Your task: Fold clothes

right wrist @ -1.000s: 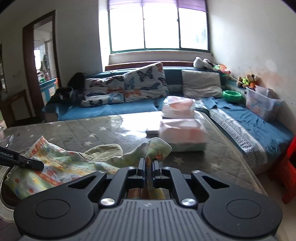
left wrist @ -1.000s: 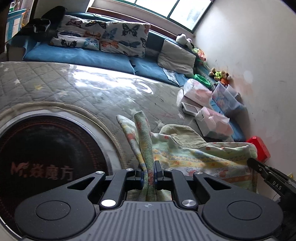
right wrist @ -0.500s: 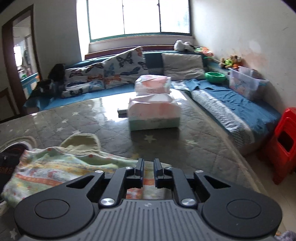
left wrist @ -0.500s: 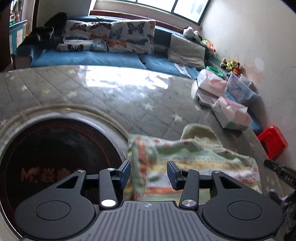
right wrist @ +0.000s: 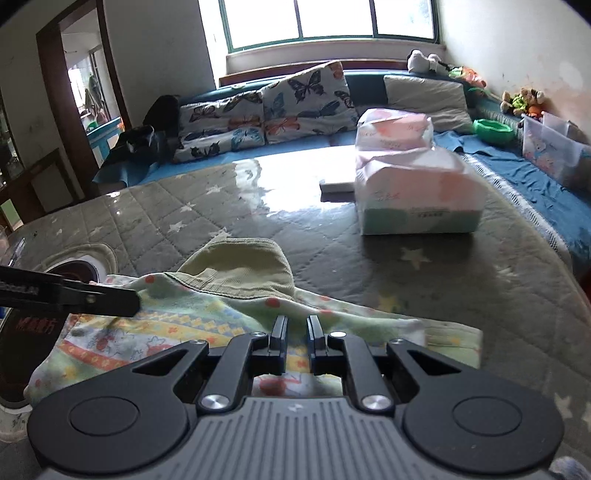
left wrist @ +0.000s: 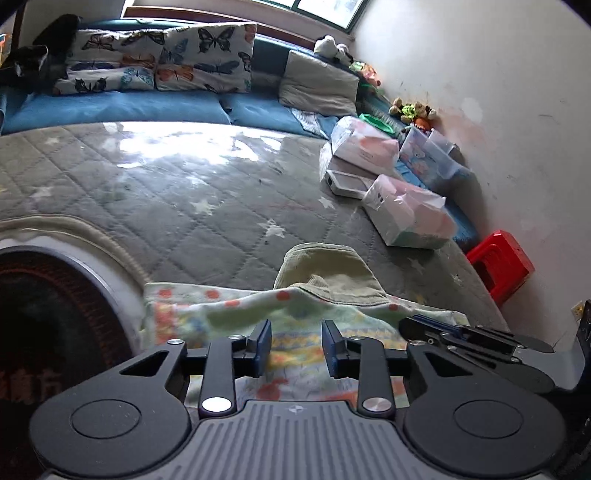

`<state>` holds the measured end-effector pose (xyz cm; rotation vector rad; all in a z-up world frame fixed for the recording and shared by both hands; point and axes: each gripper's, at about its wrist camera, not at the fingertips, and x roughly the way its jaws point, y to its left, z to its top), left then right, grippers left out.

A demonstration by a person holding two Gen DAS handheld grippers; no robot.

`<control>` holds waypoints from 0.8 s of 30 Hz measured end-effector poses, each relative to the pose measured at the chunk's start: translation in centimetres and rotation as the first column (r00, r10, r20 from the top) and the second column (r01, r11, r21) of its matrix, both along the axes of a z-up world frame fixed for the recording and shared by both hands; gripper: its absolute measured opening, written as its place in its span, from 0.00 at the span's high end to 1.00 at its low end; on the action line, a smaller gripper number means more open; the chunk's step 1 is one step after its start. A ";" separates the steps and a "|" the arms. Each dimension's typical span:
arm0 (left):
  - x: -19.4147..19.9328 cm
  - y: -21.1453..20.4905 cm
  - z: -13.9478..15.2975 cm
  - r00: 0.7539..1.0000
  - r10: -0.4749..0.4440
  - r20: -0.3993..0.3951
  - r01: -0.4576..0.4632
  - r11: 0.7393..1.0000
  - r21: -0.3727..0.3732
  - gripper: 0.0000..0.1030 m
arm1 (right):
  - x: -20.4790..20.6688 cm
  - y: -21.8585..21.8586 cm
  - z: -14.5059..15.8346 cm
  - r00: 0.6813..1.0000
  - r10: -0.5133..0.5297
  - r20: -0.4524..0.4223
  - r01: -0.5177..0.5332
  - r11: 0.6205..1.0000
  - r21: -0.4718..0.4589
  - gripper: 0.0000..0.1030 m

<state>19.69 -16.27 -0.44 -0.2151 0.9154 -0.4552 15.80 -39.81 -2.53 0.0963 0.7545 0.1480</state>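
My left gripper [left wrist: 295,345] hangs released over the patterned garment [left wrist: 295,317], which lies flat on the quilted table [left wrist: 207,199]; my right gripper [right wrist: 294,334], jaws slightly parted, grasps nothing. Beyond sit two tissue packs [right wrist: 417,192], print unreadable, then butterfly cushions [right wrist: 258,110].

Daylight from the window [right wrist: 328,18] far ahead of the right hand-held gripper [right wrist: 294,330] throws white glare across the quilted surface [right wrist: 461,280]. Fisheye bending curves both views, corners go black, and nearby cloth [left wrist: 221,314] is slightly blurred.
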 end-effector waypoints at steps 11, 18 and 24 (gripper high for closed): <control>1.1 -0.9 -0.9 0.999 0.032 -0.013 -0.032 0.999 0.029 0.69 | -0.3 0.4 0.4 1.000 0.018 0.003 -0.018 1.000 -0.003 0.88; -0.8 -0.9 -0.2 0.999 0.030 0.020 -0.032 0.997 0.076 0.61 | -3.1 2.0 1.3 0.994 0.106 0.004 -0.106 0.994 -0.022 0.75; -3.4 -1.0 0.3 0.999 0.018 0.043 -0.023 0.993 0.116 0.46 | -5.4 3.1 1.3 0.990 0.138 -0.003 -0.138 0.990 -0.032 0.68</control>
